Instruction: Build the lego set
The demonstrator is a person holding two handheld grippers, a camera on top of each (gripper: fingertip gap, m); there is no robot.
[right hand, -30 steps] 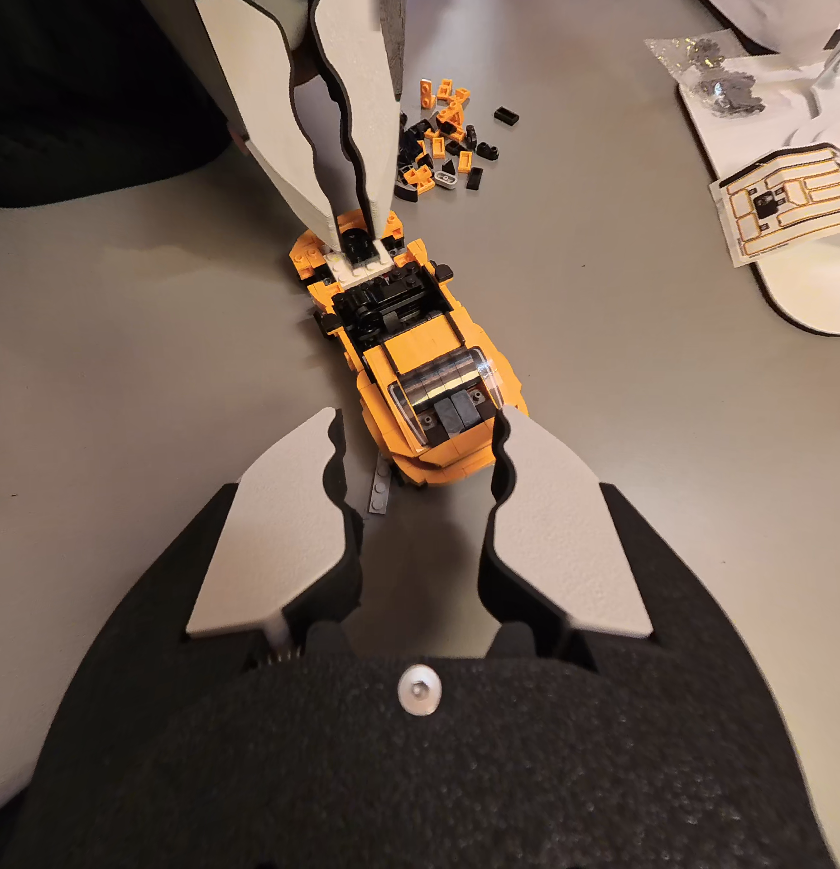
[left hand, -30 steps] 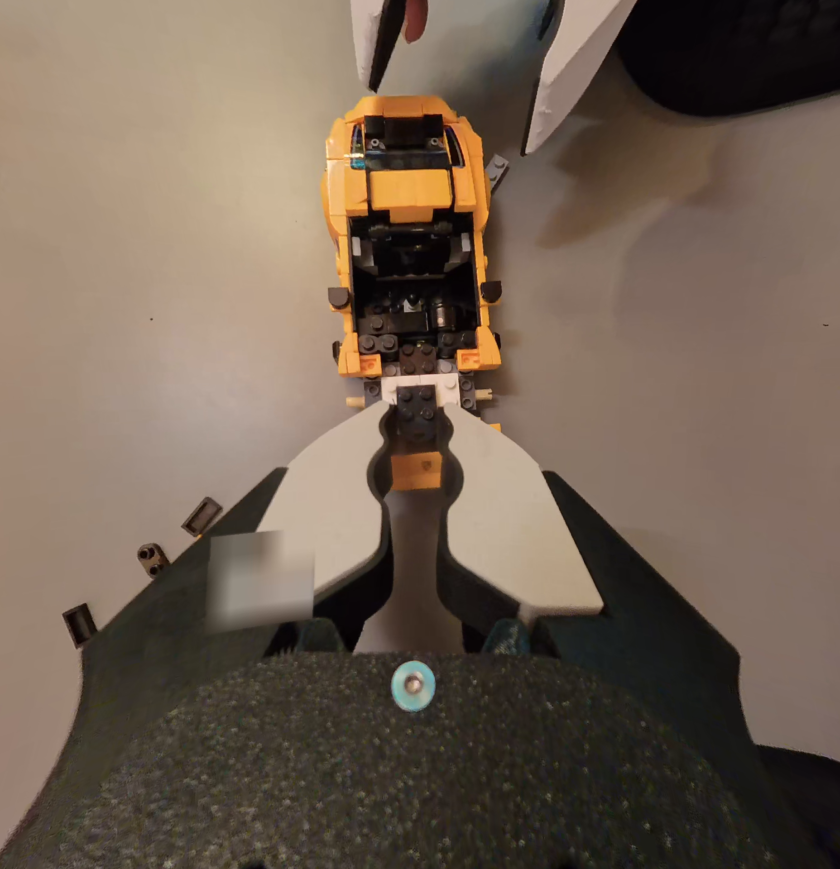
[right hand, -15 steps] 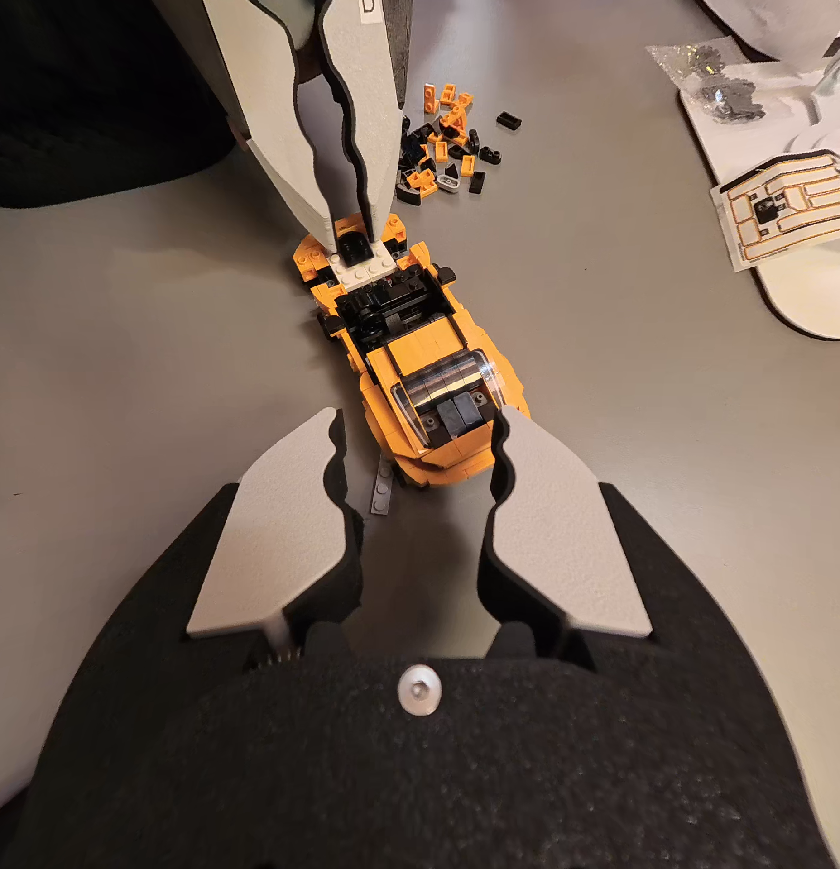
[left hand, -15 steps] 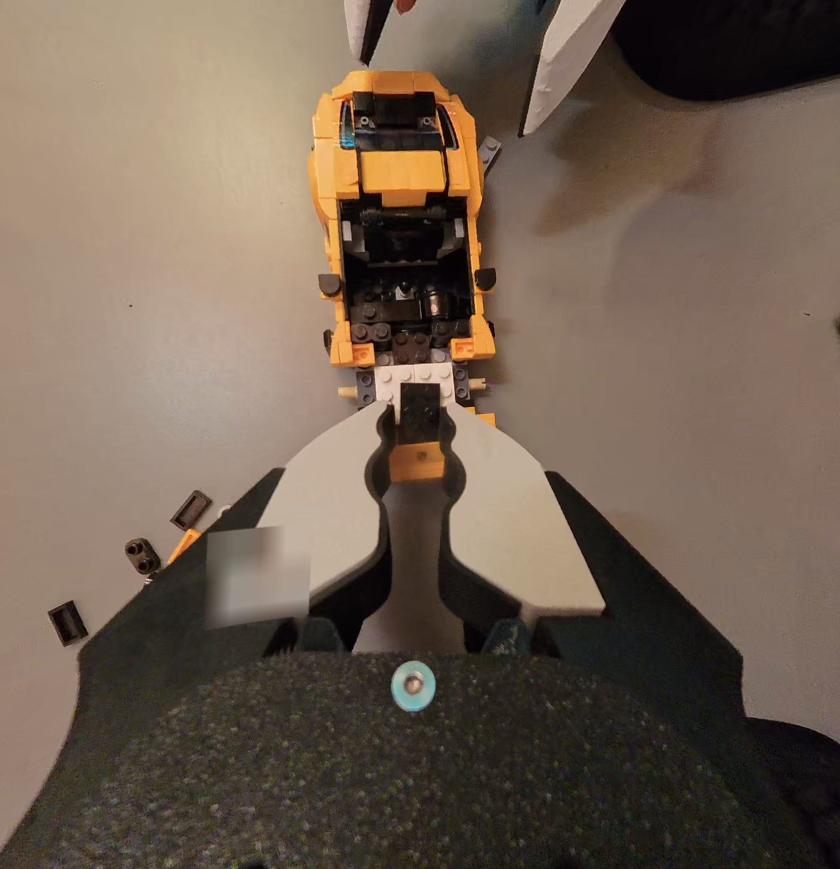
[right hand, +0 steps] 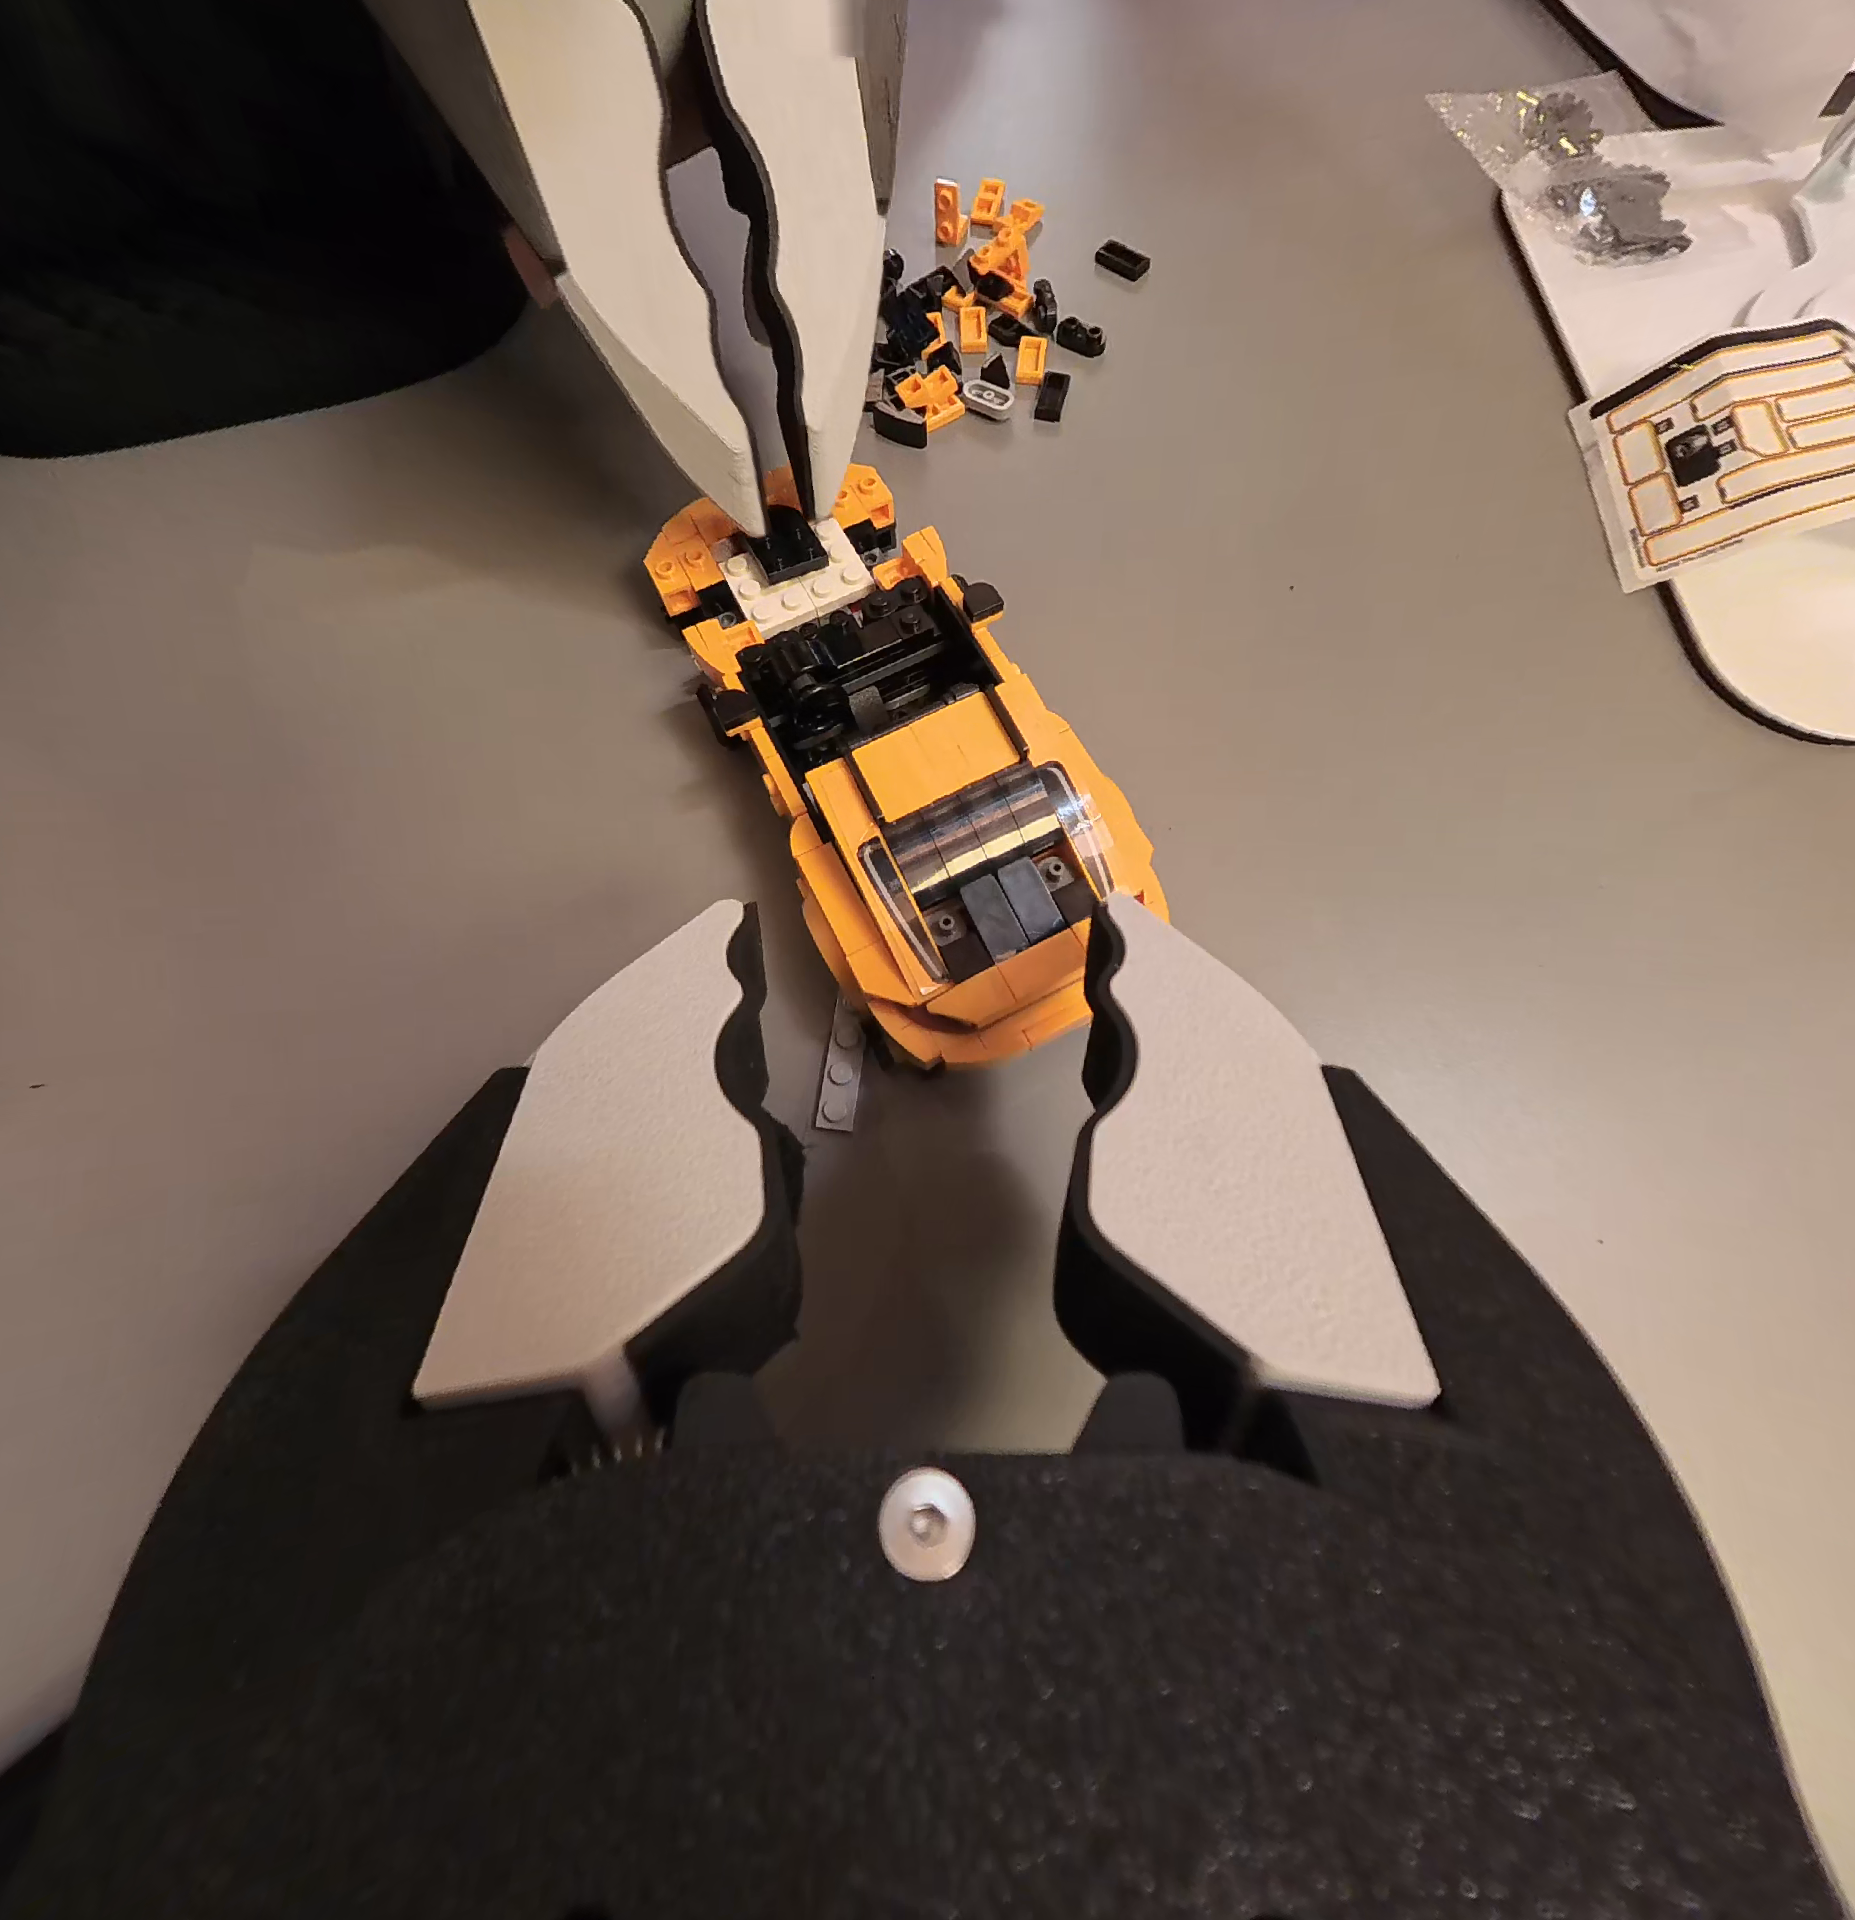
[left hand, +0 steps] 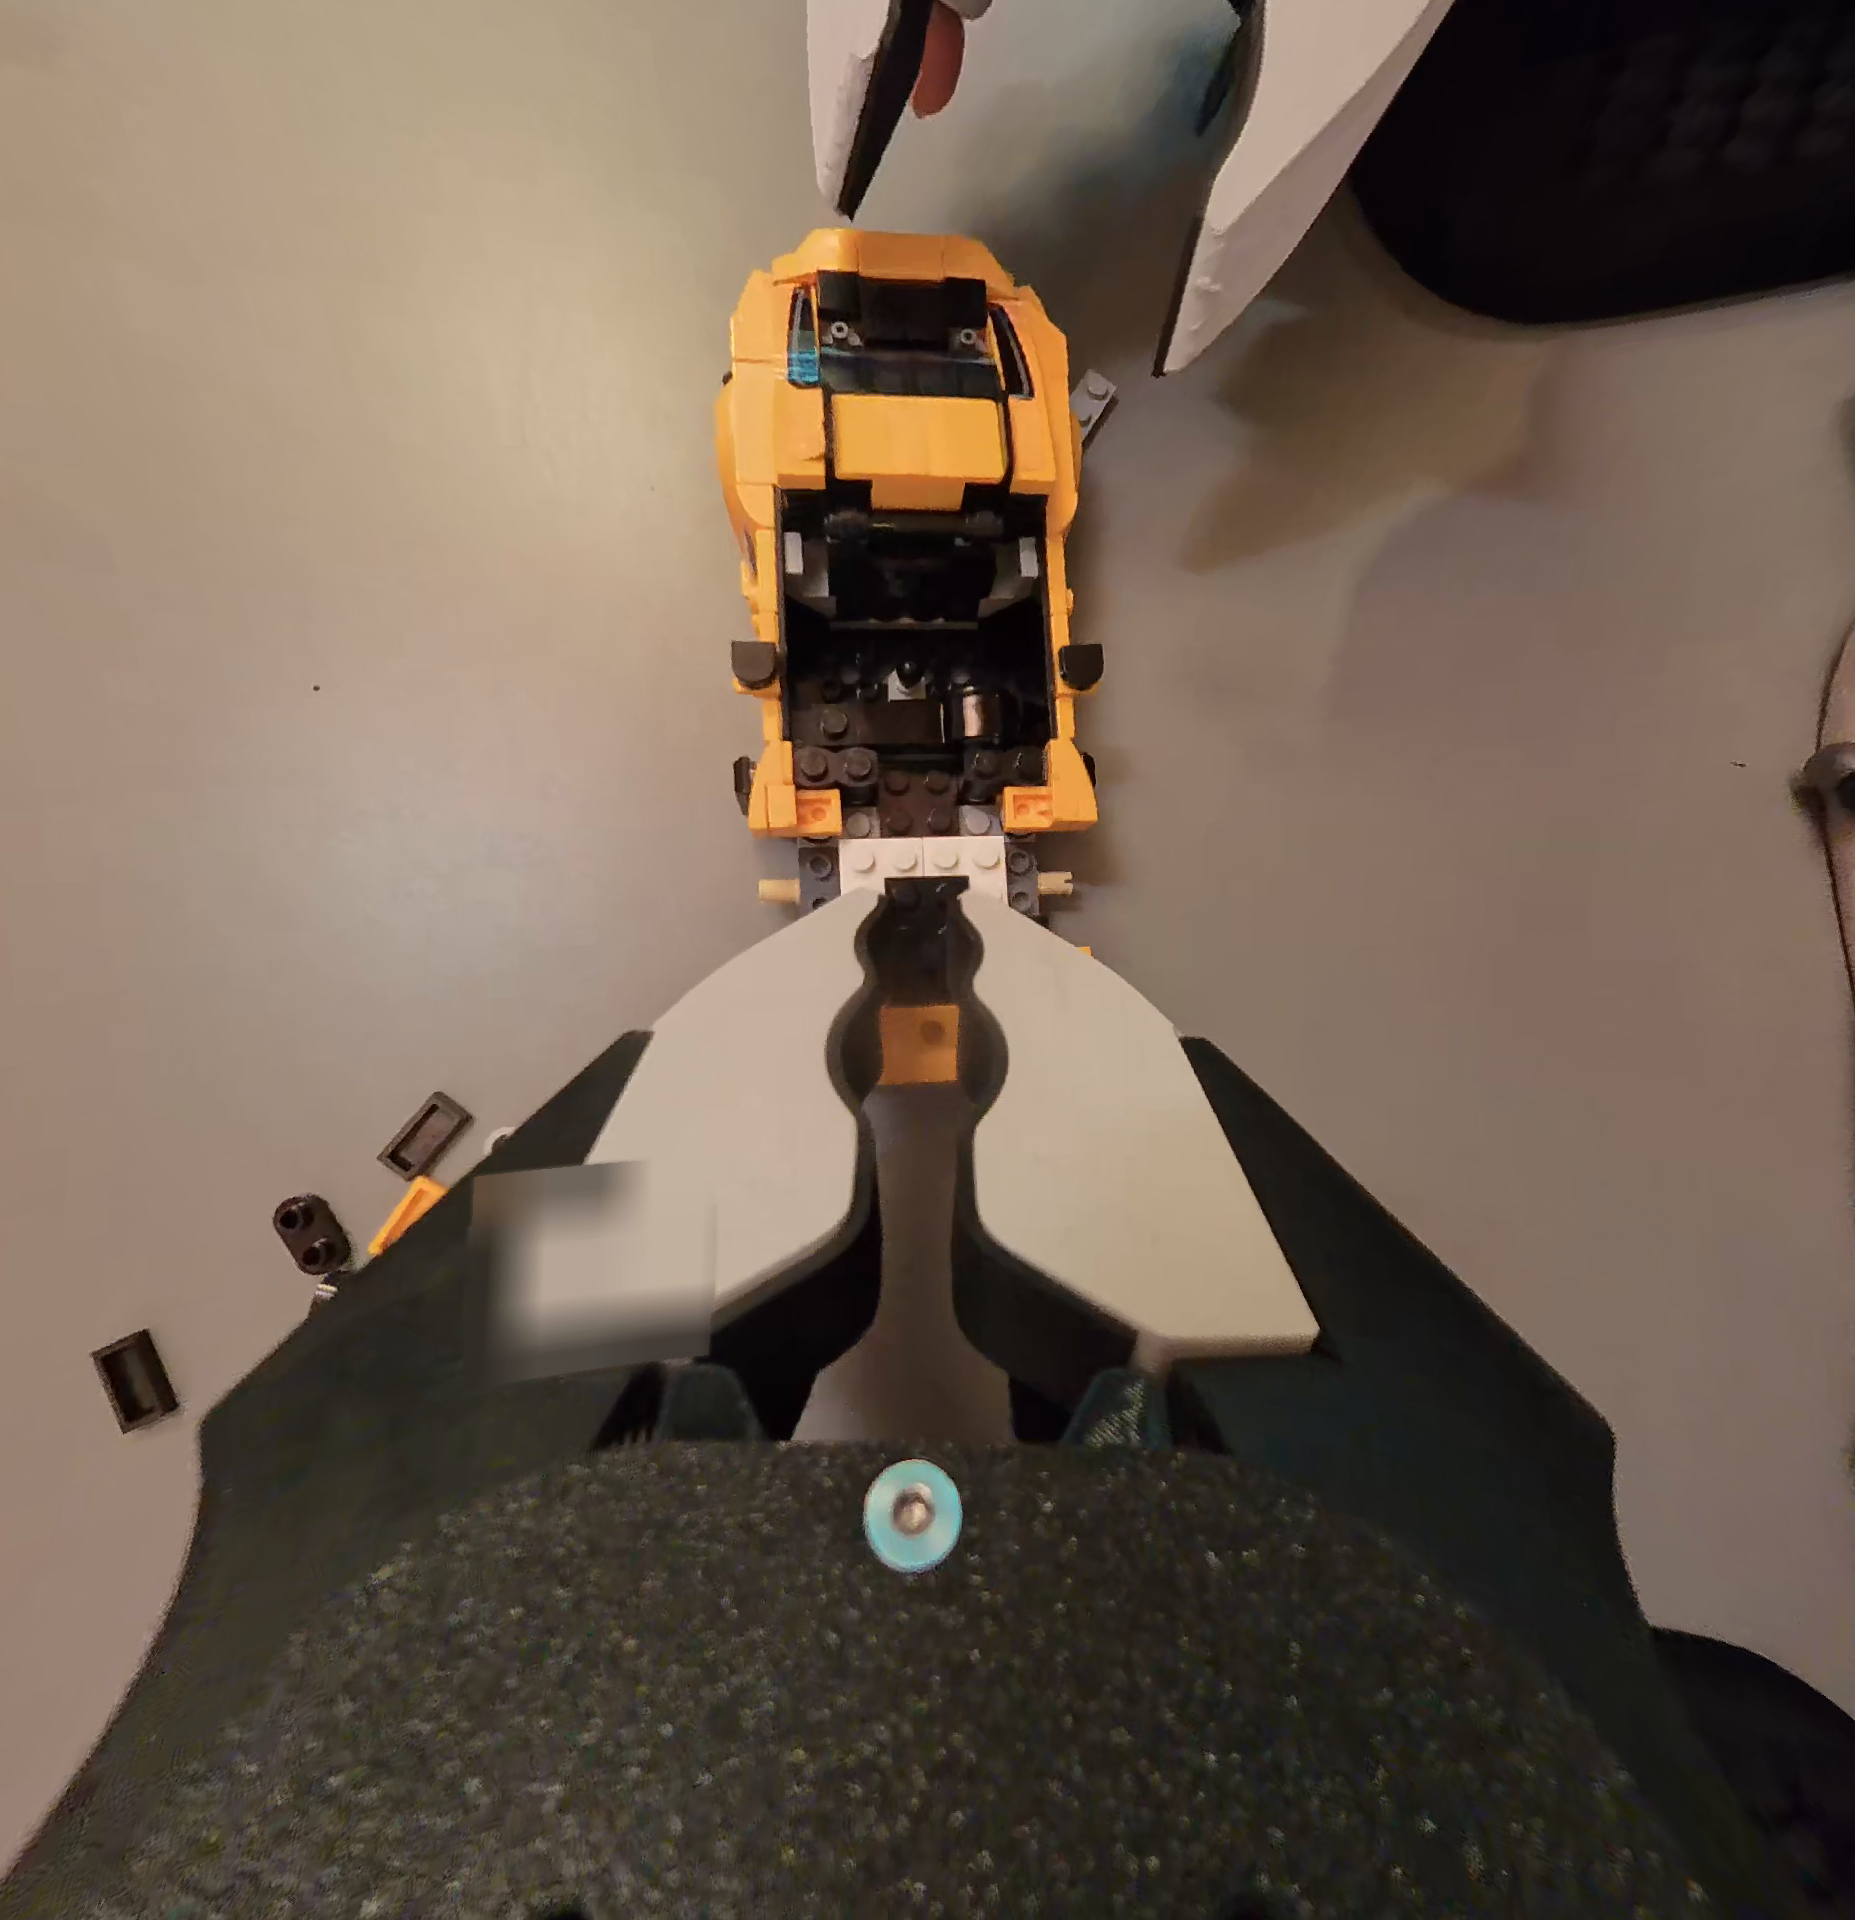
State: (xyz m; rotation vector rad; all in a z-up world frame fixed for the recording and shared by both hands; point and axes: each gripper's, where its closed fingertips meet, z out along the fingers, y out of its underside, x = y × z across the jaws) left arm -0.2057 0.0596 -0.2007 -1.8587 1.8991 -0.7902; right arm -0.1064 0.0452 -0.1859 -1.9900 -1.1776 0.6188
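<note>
Right now my left gripper (left hand: 918,914) pinches a black brick (right hand: 793,545) onto the white plates at the rear of the orange lego car (right hand: 907,790) on the grey table (right hand: 331,727). My right gripper (right hand: 918,935) gapes wide at the car's nose, empty, beside a grey plate (right hand: 840,1075).

An orange-and-black lego car (right hand: 907,800) is sitting on a plain grey counter (right hand: 279,790), showing a white plate (right hand: 798,592) and a black brick (left hand: 921,914) at its rear. Light grey fingers (right hand: 632,1153) are standing out against black foam-lined jaws. Orange and black loose pieces (right hand: 990,312) are lying toward the counter's far edge, beside a white sticker sheet (right hand: 1733,447) patterned with orange outlines.
</note>
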